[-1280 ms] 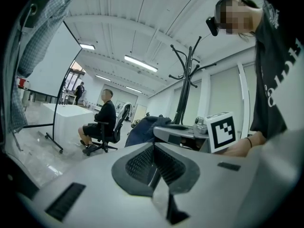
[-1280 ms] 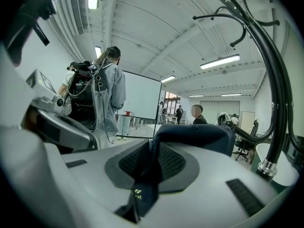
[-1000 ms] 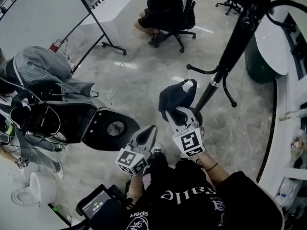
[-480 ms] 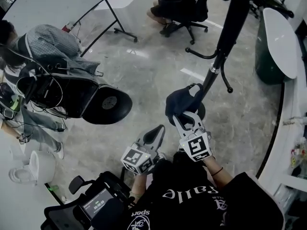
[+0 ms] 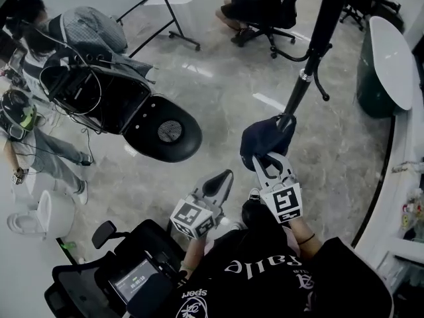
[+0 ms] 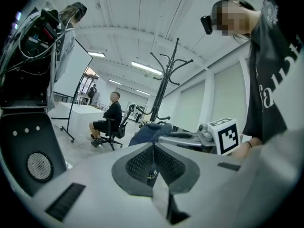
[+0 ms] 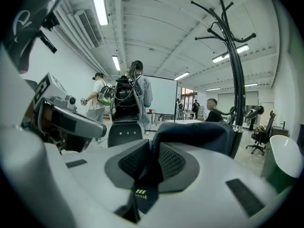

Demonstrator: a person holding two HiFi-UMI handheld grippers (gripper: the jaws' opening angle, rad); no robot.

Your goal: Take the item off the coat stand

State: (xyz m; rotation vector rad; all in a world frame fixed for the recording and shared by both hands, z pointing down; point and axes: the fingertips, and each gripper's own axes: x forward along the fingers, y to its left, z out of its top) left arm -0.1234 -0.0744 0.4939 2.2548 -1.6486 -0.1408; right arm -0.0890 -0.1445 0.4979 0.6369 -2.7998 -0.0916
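Observation:
A dark blue cap (image 5: 264,136) hangs from my right gripper (image 5: 268,159), which is shut on its fabric. In the right gripper view the cap (image 7: 192,133) bulges out just past the pads and a strip of it runs down between them. The black coat stand (image 5: 317,44) rises at the upper right, and the cap sits beside its lower pole. Its bare hooks (image 7: 227,30) show against the ceiling. My left gripper (image 5: 226,175) is lower and to the left, shut with nothing in it (image 6: 153,161).
A person sits on an office chair (image 5: 260,8) at the far side. A black speaker-like unit (image 5: 163,135) and a person carrying cabled gear (image 5: 69,78) are on the left. A whiteboard stand (image 5: 173,18), a white curved counter (image 5: 391,52) and another chair (image 5: 99,270) are around.
The head view has swung, so the floor and stand sit differently in frame. The right gripper still holds the cap beside the pole, and the left gripper stays shut.

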